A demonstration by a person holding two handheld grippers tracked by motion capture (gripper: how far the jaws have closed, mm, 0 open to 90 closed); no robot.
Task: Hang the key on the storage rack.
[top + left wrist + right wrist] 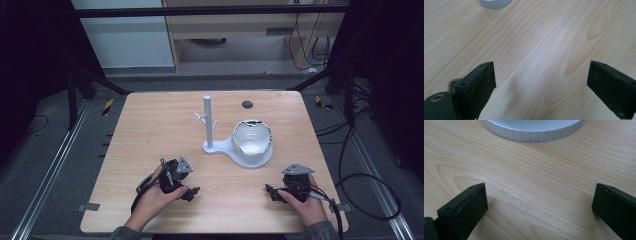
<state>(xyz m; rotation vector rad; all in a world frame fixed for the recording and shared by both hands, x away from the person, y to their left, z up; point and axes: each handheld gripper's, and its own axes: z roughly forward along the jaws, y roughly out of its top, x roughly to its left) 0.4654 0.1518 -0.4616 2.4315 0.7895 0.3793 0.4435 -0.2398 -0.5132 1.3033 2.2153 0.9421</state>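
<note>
Bowl [252,138], white inside with a dark chipped-looking rim, seated upright on round pad of grey stand [250,159], right of centre on wooden table [150,130]. Same stand carried thin upright post [208,122] with short side pegs, just left of bowl, joined to pad by narrow neck. Small dark disc [247,104] lay flat near far edge of table, behind bowl and apart from it. Left gripper [187,191] sat at near left of table in person's left hand [159,196], well apart from stand, jaws aimed towards table's middle. In left gripper view, jaws stood wide with nothing but bare wood between them, left gripper [541,80] looking down on tabletop, a sliver of grey stand [495,3] at top edge. Right gripper [272,192] lay at near right in right hand [306,202], below and right of bowl, clear of stand. In right gripper view, right gripper [540,202] likewise spread wide over empty wood, ribbed grey edge of stand [534,131] just ahead, untouched. Cables trailed from both grippers off near edge. Bowl held by neither gripper.
</note>
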